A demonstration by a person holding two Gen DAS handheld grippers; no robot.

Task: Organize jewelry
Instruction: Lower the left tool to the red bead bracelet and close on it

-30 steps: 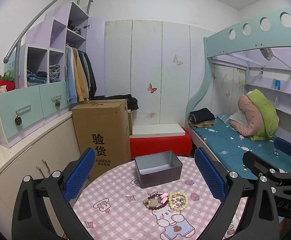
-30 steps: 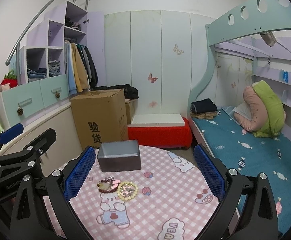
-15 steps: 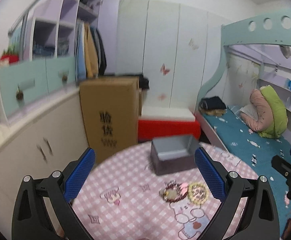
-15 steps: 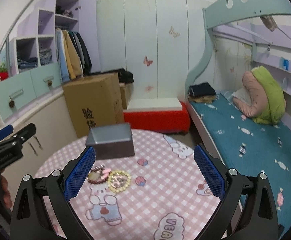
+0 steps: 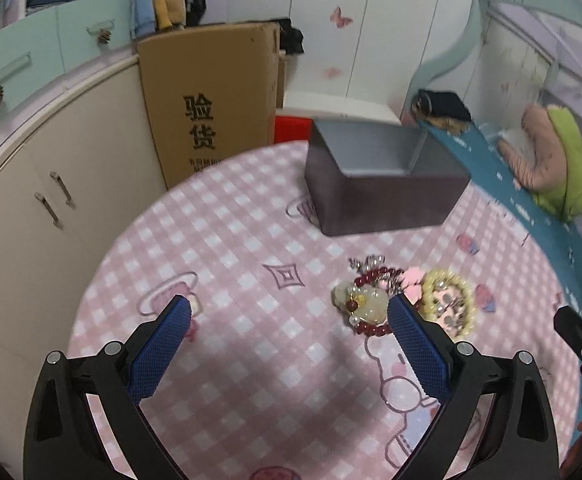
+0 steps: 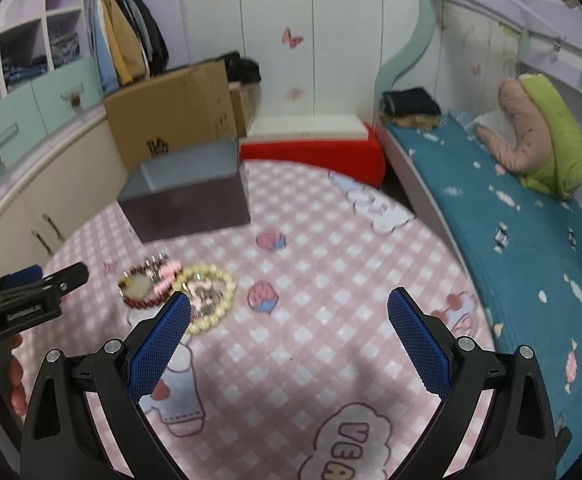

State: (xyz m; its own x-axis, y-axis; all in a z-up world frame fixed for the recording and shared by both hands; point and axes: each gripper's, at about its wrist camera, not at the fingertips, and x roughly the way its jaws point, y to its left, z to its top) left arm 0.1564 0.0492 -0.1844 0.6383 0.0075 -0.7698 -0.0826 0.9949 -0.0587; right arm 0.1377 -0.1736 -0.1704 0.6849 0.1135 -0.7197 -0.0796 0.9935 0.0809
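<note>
A dark red bead bracelet with a pale stone [image 5: 367, 300] and a cream bead bracelet [image 5: 449, 304] lie side by side on the round pink checked table [image 5: 251, 240]. An open grey metal box [image 5: 379, 176] stands behind them. My left gripper [image 5: 289, 316] is open and empty above the table, its right fingertip beside the red bracelet. My right gripper [image 6: 289, 314] is open and empty; its left fingertip is over the edge of the cream bracelet [image 6: 211, 300]. The red bracelet [image 6: 147, 284] and box [image 6: 189, 192] lie to its left.
A cardboard box [image 5: 211, 96] stands behind the table at the left, next to cream cabinets [image 5: 51, 184]. A bed with a blue sheet [image 6: 511, 216] runs along the right. A red bench [image 6: 315, 148] is behind the table.
Both grippers have moved down and forward over the table, tilting toward the bracelets, which now appear larger and closer. Both stay open.
</note>
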